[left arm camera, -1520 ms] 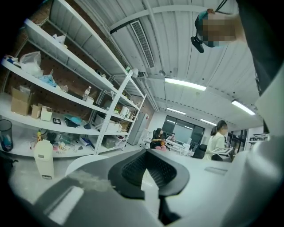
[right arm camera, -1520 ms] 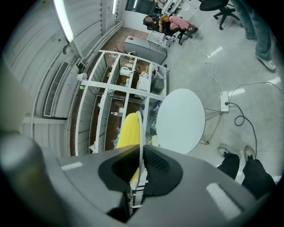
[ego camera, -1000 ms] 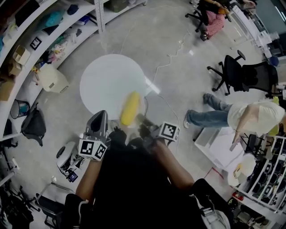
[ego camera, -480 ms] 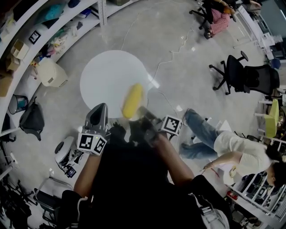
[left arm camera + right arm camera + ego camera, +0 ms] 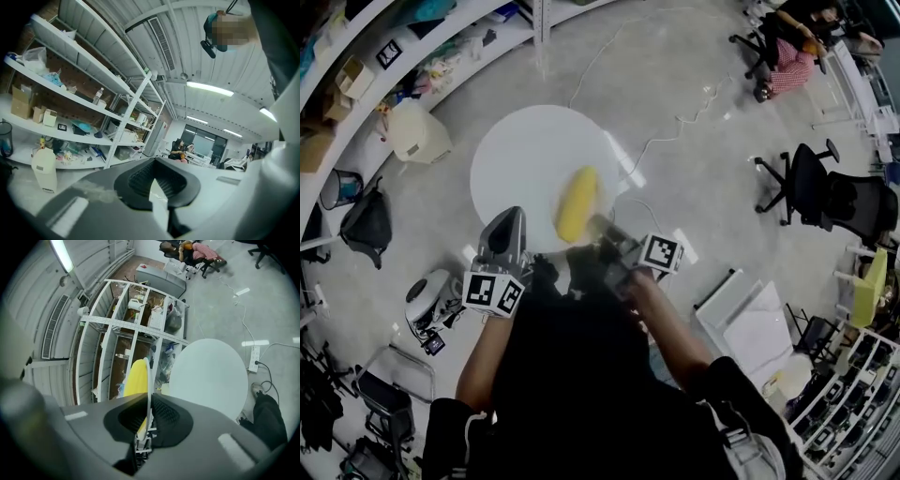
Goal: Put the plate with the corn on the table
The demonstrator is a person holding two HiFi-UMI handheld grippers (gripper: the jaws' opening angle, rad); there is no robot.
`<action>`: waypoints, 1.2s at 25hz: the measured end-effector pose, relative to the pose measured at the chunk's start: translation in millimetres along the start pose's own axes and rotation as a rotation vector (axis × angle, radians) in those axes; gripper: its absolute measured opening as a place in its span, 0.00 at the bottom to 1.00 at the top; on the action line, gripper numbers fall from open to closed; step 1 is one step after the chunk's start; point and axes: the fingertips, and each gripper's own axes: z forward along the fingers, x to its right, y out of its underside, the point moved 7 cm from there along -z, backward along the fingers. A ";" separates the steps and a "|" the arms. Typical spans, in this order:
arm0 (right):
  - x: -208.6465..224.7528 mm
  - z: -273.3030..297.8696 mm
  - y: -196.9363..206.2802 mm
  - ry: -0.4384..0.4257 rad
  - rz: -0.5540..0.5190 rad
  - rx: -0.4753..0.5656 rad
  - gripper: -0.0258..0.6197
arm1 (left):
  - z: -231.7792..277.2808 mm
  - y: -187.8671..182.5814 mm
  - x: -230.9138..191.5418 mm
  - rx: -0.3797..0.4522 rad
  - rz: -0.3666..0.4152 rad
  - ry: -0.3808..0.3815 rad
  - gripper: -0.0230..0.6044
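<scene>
A yellow corn cob (image 5: 577,203) lies on a thin, see-through plate that barely shows in the head view. My right gripper (image 5: 600,230) is shut on the plate's near rim and holds it over the near right part of the round white table (image 5: 516,155). In the right gripper view the plate (image 5: 149,376) stands edge-on between the pads, with the corn (image 5: 133,380) to its left and the table (image 5: 208,376) beyond. My left gripper (image 5: 506,234) hovers at the table's near edge, jaws together and empty; its own view shows the left gripper (image 5: 157,176) pointing at shelves.
Curved shelving (image 5: 356,66) full of boxes runs along the left, with a white canister (image 5: 417,131), a bin (image 5: 336,187) and a black bag (image 5: 366,225) on the floor below it. A cable (image 5: 675,127) crosses the floor. A black office chair (image 5: 825,187) and white boards (image 5: 750,319) stand at right.
Both grippers have moved forward toward the table, and the corn now sits further over the tabletop. A person bending at the right has gone out of view.
</scene>
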 end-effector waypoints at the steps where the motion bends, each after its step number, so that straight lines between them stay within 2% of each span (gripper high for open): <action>1: 1.6 3.9 -5.4 0.011 0.001 -0.014 0.09 | 4.3 0.3 -1.4 0.003 -0.004 -0.009 0.05; 7: 11.3 28.9 -35.1 0.010 -0.016 -0.075 0.09 | 27.6 4.9 -8.5 0.012 -0.005 -0.054 0.05; 10: 12.4 49.1 -50.2 -0.089 -0.093 -0.097 0.09 | 37.3 9.0 -14.2 0.015 -0.008 -0.073 0.05; 13: 18.7 64.5 -58.6 -0.096 -0.109 -0.122 0.09 | 44.3 13.2 -21.7 0.025 -0.021 -0.100 0.05; 17: 17.9 87.7 -70.2 -0.193 -0.163 -0.157 0.09 | 55.2 20.3 -28.1 0.025 -0.030 -0.127 0.05; 30: 66.7 129.9 -75.7 -0.166 -0.167 -0.262 0.09 | 73.7 58.1 -56.2 0.022 -0.050 -0.193 0.04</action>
